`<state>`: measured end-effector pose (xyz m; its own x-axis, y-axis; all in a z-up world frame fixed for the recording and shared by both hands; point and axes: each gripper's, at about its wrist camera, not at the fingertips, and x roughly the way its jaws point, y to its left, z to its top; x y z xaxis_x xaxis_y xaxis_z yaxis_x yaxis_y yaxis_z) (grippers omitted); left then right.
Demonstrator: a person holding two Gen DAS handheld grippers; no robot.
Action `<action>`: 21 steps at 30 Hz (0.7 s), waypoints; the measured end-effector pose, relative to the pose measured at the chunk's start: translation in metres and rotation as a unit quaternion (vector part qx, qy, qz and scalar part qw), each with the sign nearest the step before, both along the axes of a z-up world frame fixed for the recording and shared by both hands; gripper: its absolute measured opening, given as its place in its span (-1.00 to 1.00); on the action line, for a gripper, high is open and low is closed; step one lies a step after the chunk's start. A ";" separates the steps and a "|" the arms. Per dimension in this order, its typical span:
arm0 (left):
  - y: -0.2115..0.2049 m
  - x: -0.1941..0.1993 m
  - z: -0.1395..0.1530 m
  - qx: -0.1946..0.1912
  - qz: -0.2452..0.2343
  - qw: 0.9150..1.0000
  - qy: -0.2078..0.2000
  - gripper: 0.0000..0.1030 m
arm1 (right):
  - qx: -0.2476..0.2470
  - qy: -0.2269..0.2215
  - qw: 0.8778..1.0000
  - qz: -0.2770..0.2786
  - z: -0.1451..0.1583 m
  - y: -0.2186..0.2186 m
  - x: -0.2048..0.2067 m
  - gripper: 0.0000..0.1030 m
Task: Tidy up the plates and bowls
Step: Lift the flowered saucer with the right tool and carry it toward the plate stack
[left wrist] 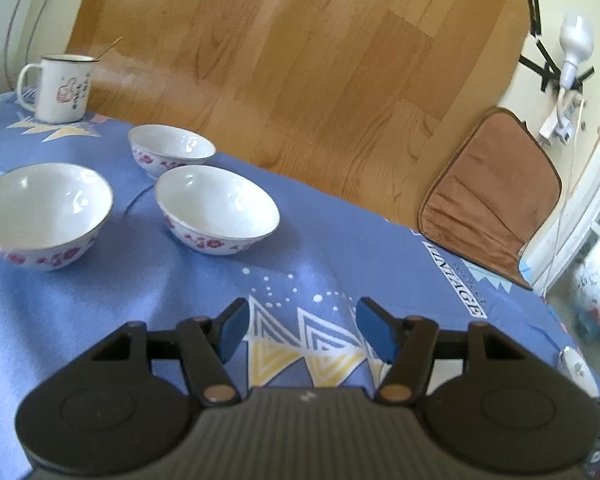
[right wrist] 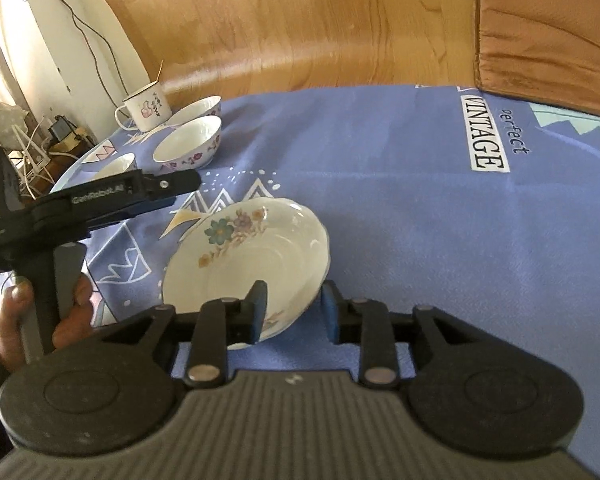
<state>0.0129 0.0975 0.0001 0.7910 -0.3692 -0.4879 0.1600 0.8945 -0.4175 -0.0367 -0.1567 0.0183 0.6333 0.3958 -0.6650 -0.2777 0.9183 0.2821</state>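
Three white bowls with pink flowers stand on the blue tablecloth [left wrist: 100, 312]: one at the left [left wrist: 44, 212], one in the middle [left wrist: 216, 208], one behind [left wrist: 170, 150]. My left gripper [left wrist: 300, 330] is open and empty above the cloth, to the right of the bowls. My right gripper [right wrist: 294, 312] is shut on the rim of a white flowered plate [right wrist: 252, 256], which is tilted with its far edge up. The left gripper [right wrist: 168, 188] shows at the left of the right wrist view. The plate's edge [left wrist: 576, 368] shows at the right of the left wrist view.
A white enamel mug [left wrist: 62, 88] with a stick in it stands behind the bowls near the table's far edge. A brown cushion [left wrist: 496, 196] lies past the table's right side. Wood floor lies beyond. Cables and clutter [right wrist: 32, 140] sit at the far left.
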 end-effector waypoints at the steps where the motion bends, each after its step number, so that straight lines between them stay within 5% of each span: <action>1: 0.002 -0.002 0.000 -0.009 0.002 1.000 0.004 0.17 | 0.002 -0.001 1.000 -0.001 -0.001 0.000 -0.001 -0.32; 5: 0.002 -0.015 0.004 -0.030 -0.009 0.999 0.015 0.17 | 0.007 -0.006 1.000 -0.009 -0.006 -0.001 -0.004 -0.18; 18: -0.037 -0.030 0.009 0.040 -0.037 0.998 0.045 0.09 | 0.023 -0.025 0.999 -0.027 -0.001 -0.009 -0.010 -0.18; 21: -0.043 -0.030 0.003 0.035 -0.041 0.996 0.065 -0.21 | 0.029 -0.016 0.999 -0.021 -0.005 -0.008 -0.004 -0.22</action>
<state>-0.0174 0.0548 0.0031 0.6878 -0.3911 -0.6116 0.1818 0.9084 -0.3764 -0.0410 -0.1646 0.0135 0.6705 0.4063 -0.6207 -0.2488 0.9114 0.3277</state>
